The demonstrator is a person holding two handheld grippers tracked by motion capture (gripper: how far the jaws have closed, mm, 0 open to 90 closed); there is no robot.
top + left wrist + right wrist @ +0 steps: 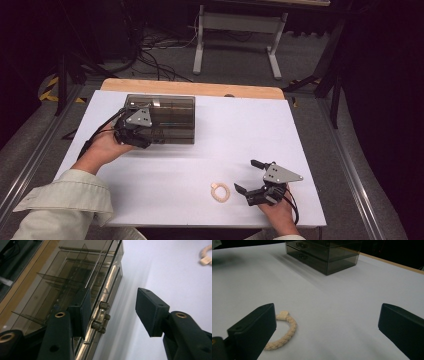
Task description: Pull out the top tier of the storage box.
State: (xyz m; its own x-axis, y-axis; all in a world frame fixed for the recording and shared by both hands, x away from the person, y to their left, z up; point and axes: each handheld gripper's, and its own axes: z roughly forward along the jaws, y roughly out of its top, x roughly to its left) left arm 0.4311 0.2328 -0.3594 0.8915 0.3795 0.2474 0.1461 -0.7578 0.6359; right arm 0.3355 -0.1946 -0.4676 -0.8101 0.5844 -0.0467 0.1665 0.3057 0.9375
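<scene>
The smoked clear drawer box (167, 119) stands toward the far left part of the white table (240, 135), close to its far edge, where a strip of bare wood (192, 88) runs along the back. It is a low see-through case with two stacked drawers, each with a metal knob (103, 306) on its front, and thin dividers show through its walls. The left gripper (136, 131) sits at the box's near left corner; in the left gripper view one jaw pad lies against the drawer front just beside the knobs while the other stands off over the bare table, so the jaws are partly spread and pinch nothing. Well apart, near the table's near edge and right of its middle, lies a cream braided bracelet (220, 192), an open loop flat on the surface. Just beside it on the right rests the right gripper (248, 176), its jaws spread wide with only table between them; the bracelet lies just beside one jaw.
</scene>
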